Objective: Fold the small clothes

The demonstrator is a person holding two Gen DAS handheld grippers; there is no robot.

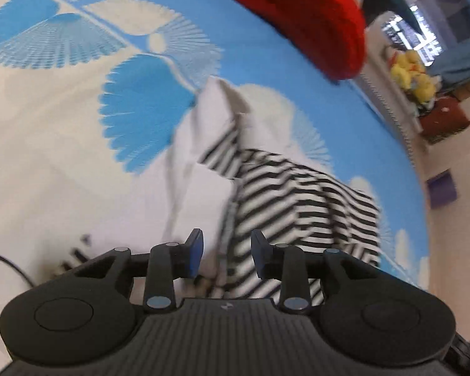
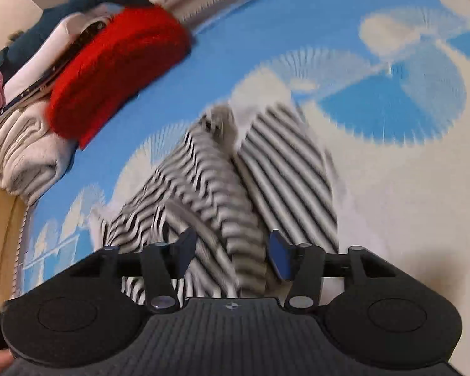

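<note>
A small black-and-white striped garment [image 1: 297,200] with a white part [image 1: 200,169] lies partly folded on the blue and white patterned bedsheet [image 1: 62,156]. My left gripper [image 1: 227,257] hovers over its near edge, open, with no cloth pinched between the blue pads. In the right wrist view the same striped garment [image 2: 222,188] runs away from me in two folded strips. My right gripper [image 2: 232,255] stands open above its near end, and the pads do not press on the cloth. Both views are blurred.
A folded red garment [image 1: 313,15] lies at the far side of the bed, beside a stack of folded clothes [image 2: 25,156]. The bed's edge [image 1: 401,125] curves along the right, with the floor, yellow plush toys [image 1: 413,75] and a purple object [image 1: 441,191] beyond.
</note>
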